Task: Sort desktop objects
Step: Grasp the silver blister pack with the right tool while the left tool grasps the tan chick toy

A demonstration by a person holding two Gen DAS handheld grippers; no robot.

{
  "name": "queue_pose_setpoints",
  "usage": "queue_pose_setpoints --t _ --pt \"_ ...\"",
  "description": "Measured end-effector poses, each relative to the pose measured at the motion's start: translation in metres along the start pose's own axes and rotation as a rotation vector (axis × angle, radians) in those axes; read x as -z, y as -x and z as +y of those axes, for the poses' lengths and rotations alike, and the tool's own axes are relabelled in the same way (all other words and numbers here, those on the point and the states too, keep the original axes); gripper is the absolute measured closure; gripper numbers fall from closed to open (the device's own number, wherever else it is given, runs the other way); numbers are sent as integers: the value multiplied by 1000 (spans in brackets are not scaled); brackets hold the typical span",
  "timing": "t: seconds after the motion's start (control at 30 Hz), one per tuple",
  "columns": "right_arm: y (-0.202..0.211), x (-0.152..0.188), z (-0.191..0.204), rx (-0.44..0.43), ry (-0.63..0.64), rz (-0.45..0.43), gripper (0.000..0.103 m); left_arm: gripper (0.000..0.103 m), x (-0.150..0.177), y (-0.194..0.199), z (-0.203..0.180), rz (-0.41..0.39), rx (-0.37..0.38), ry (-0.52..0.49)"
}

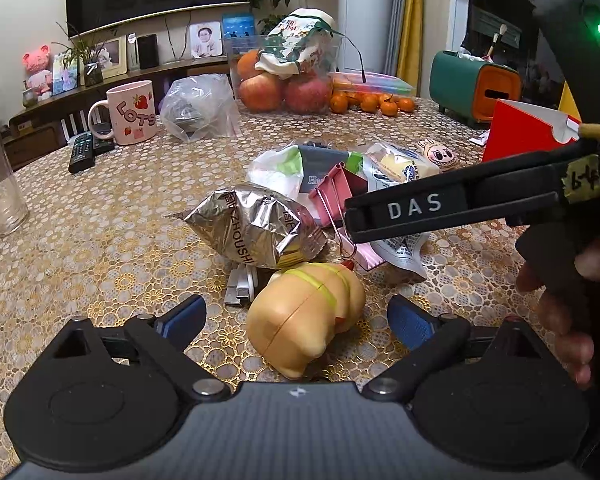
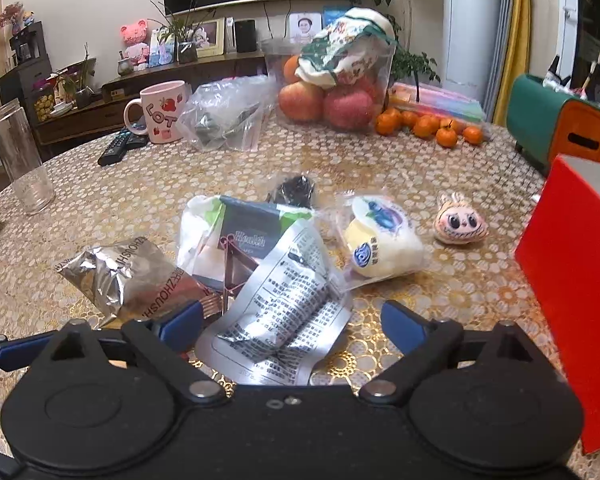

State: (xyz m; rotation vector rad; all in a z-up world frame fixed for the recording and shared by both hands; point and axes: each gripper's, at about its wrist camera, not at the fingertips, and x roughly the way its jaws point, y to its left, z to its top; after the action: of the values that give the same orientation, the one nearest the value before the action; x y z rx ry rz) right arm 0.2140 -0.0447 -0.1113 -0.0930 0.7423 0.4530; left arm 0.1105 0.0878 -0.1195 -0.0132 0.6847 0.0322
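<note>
My left gripper (image 1: 296,320) is open, its blue pads either side of a tan squishy toy figure (image 1: 304,320) lying on the table. Behind it lie a crumpled silver foil snack bag (image 1: 256,228), a pink binder clip (image 1: 336,196) and a white USB plug (image 1: 242,286). My right gripper (image 2: 290,320) is open over a silver printed sachet (image 2: 284,312); it also shows from the side in the left wrist view (image 1: 352,220). Beyond are the foil bag (image 2: 128,276), a wrapped yellow cake (image 2: 380,244), a white-green packet (image 2: 236,228) and a small cartoon face toy (image 2: 460,224).
A red box (image 2: 572,280) stands at the right. A glass jar (image 2: 20,160) is at the left. A pink mug (image 2: 160,112), remotes (image 2: 120,146), a plastic bag (image 2: 224,120), a fruit tub (image 2: 328,92), tangerines (image 2: 428,124) and a green-orange box (image 2: 560,124) line the back.
</note>
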Motion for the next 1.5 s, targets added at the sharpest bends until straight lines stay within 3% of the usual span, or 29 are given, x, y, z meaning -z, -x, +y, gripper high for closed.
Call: queue_pose_setpoints --t 0.17,0.4,0.7,1.07,1.5 --pt "-3 2 -5 -42 -51 13 16 10 1 -3 -1 0 5 -3" --pt "-13 1 -13 -77 -129 52 20 27 1 -7 0 8 12 10" --pt "-9 2 -18 -100 -175 53 32 40 2 -7 0 9 36 28" --pt "7 1 -22 -109 -195 16 42 45 -1 -5 -1 27 44 51" --pt "41 17 -39 -83 -177 24 44 46 -1 7 -18 40 68 34"
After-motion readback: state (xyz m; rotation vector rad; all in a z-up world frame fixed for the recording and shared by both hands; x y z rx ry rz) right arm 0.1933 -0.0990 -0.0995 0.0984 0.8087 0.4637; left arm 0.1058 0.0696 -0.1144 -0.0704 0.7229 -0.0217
